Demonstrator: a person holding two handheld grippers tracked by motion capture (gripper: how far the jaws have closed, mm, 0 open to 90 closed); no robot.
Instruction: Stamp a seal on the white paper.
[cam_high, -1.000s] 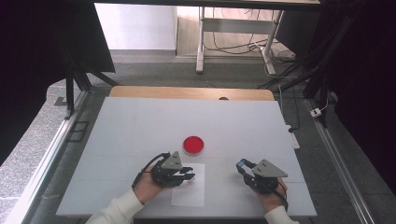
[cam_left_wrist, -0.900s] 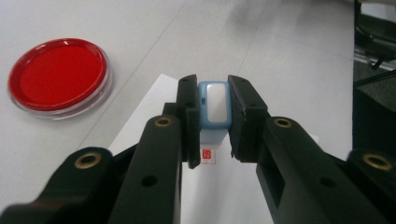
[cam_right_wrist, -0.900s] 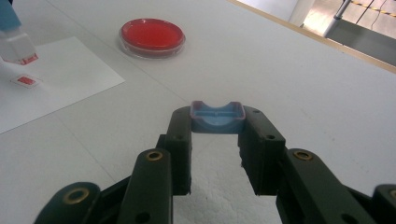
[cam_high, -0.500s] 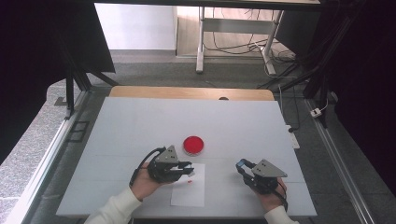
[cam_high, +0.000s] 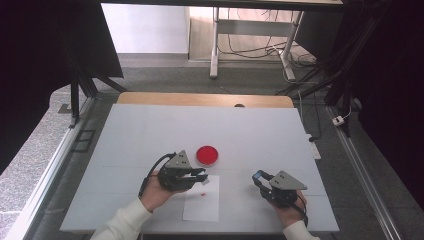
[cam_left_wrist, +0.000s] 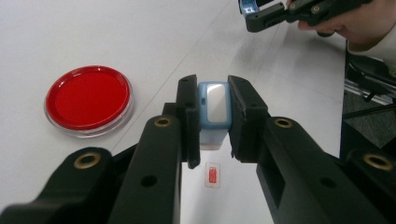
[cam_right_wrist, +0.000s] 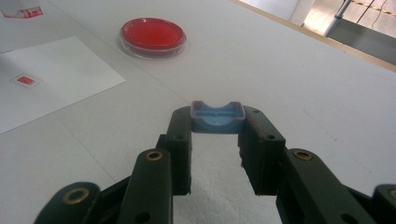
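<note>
Stamp (cam_left_wrist: 214, 109) sits clenched in left gripper (cam_left_wrist: 212, 116) jaws above the paper (cam_high: 202, 206), ready to press; right gripper (cam_right_wrist: 217, 123) jaws grasp its blue cap (cam_right_wrist: 217, 117), kept aside.

- The right gripper (cam_right_wrist: 215, 135) has its black jaws clamped on a blue cap (cam_right_wrist: 216, 117), open side up, above the white bench (cam_right_wrist: 299, 79).
- A red ink dish (cam_right_wrist: 152, 34) sits farther off.
- A white sheet (cam_right_wrist: 51, 77) at the left bears a small red stamp mark (cam_right_wrist: 25, 80).
</note>
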